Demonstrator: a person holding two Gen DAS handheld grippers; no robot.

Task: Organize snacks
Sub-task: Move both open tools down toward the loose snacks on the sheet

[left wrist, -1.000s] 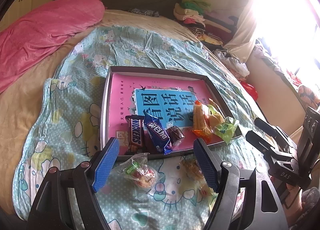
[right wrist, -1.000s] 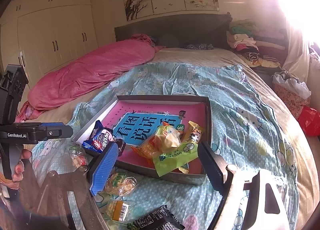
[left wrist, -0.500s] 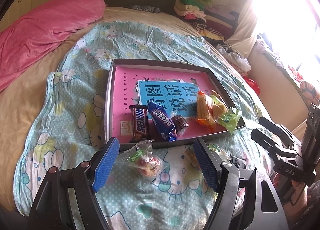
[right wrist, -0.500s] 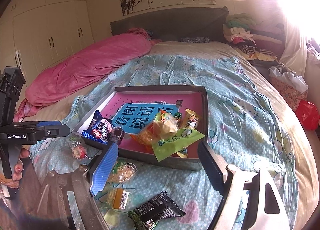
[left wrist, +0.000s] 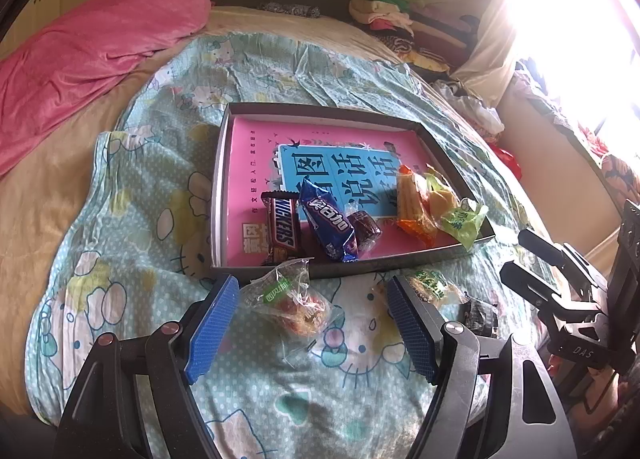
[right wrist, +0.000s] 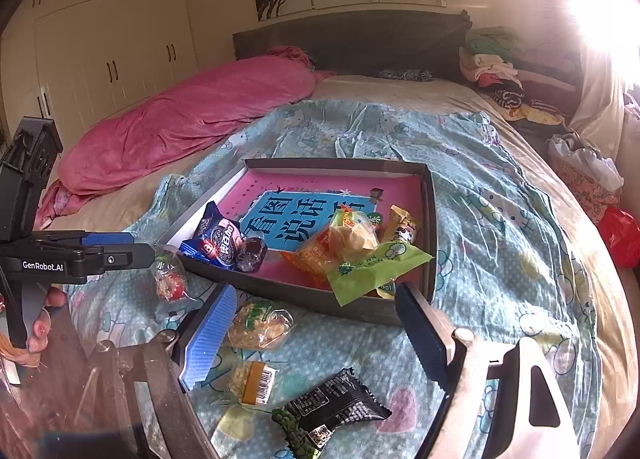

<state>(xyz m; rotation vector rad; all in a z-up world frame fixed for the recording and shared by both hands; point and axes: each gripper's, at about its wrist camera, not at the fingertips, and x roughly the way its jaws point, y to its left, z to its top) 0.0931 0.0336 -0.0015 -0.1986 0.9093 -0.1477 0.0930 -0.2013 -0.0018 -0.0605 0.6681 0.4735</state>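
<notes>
Over the bed in the left wrist view, the left gripper (left wrist: pixel 312 323) hung low in the frame with its blue-padded jaws spread wide, holding nothing; a clear crinkled packet with a green label and red sweets (left wrist: pixel 290 301) lay on the pale blue cartoon-print sheet (left wrist: pixel 132 219) between the pads, touching neither. Just above it sat the shallow grey cardboard tray (left wrist: pixel 219 187), lined pink and blue, carrying a brown Snickers bar (left wrist: pixel 282 229), a blue Oreo pack (left wrist: pixel 328 221), a small dark wrapped candy (left wrist: pixel 365 228), an orange pouch (left wrist: pixel 414 207) and a lime-green pouch (left wrist: pixel 462 221) lapping over the right rim. In the right wrist view, the right gripper (right wrist: pixel 316 333) also stood wide open and empty, lower centre. A clear packet of beige crumbly snack (right wrist: pixel 260 325) lay just beside its left pad, a black foil wrapper (right wrist: pixel 334 409) at the bottom, and a pink quilt (right wrist: pixel 188 119) filled the upper left.
</notes>
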